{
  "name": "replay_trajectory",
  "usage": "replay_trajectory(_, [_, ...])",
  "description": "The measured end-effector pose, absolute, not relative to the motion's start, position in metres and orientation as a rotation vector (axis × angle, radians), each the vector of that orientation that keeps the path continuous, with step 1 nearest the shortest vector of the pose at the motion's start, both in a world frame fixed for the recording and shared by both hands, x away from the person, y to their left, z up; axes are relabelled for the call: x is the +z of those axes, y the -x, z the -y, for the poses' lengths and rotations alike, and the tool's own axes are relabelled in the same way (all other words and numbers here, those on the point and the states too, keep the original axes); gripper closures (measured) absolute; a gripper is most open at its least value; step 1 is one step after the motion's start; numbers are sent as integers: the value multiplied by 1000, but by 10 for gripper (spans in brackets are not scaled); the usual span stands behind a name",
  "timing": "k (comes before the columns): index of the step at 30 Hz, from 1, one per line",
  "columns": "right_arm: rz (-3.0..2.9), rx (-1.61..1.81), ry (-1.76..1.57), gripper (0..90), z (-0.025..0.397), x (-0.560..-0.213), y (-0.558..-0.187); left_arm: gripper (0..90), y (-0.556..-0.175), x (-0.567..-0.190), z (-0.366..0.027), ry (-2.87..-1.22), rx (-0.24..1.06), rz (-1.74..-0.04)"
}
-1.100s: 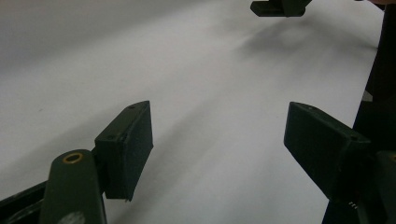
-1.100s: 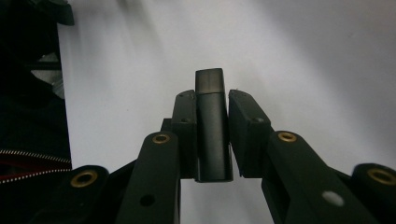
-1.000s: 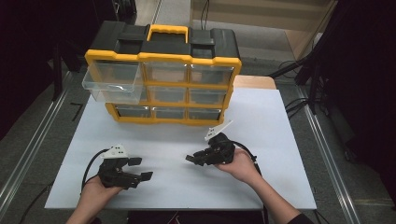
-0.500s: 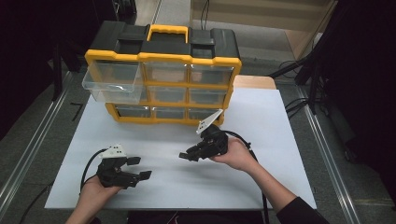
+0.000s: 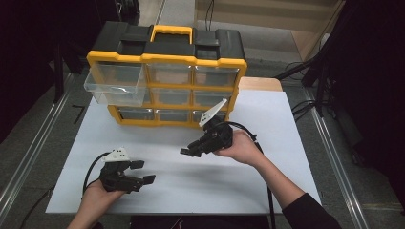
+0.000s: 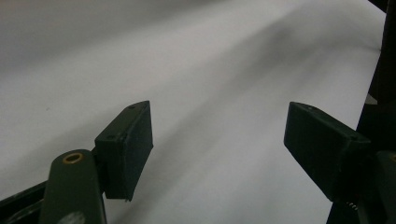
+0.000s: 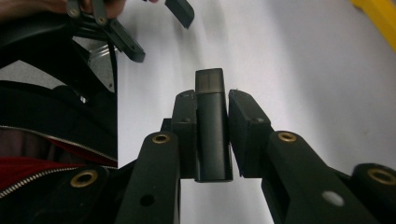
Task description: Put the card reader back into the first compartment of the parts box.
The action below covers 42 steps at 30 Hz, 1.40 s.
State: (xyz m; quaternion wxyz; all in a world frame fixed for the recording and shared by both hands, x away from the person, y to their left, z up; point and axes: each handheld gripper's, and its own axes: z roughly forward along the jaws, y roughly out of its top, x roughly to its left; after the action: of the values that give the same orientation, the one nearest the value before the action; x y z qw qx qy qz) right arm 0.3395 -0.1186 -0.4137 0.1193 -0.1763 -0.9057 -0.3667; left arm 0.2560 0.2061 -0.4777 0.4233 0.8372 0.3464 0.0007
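Observation:
A small flat black block point(image 7: 212, 130) stands upright between the jaws of my right gripper point(image 7: 212, 95), which is shut on it. In the high view my right gripper point(image 5: 187, 151) hovers over the middle of the white table point(image 5: 200, 191), pointing left, in front of the yellow-and-black drawer organizer point(image 5: 167, 62). The organizer's top-left clear drawer point(image 5: 114, 86) is pulled out. My left gripper point(image 5: 143, 171) rests near the table's front left edge, open, with bare table between its jaws point(image 6: 219, 126).
The organizer stands at the table's back edge with several clear drawers shut. Metal rails point(image 5: 28, 157) run along both sides of the table. The left gripper point(image 7: 154, 28) and a yellow corner of the organizer point(image 7: 378, 14) also show in the right gripper view.
My right gripper has moved left and a little away from the person, holding the black block. The left gripper has stayed where it was.

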Motion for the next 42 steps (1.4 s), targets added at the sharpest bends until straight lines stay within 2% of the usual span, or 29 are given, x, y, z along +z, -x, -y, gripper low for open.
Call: replay_trajectory(42, [2703, -1122, 443, 710, 94, -317, -360, 254, -256, -477, -206, -2089, -5, -861])
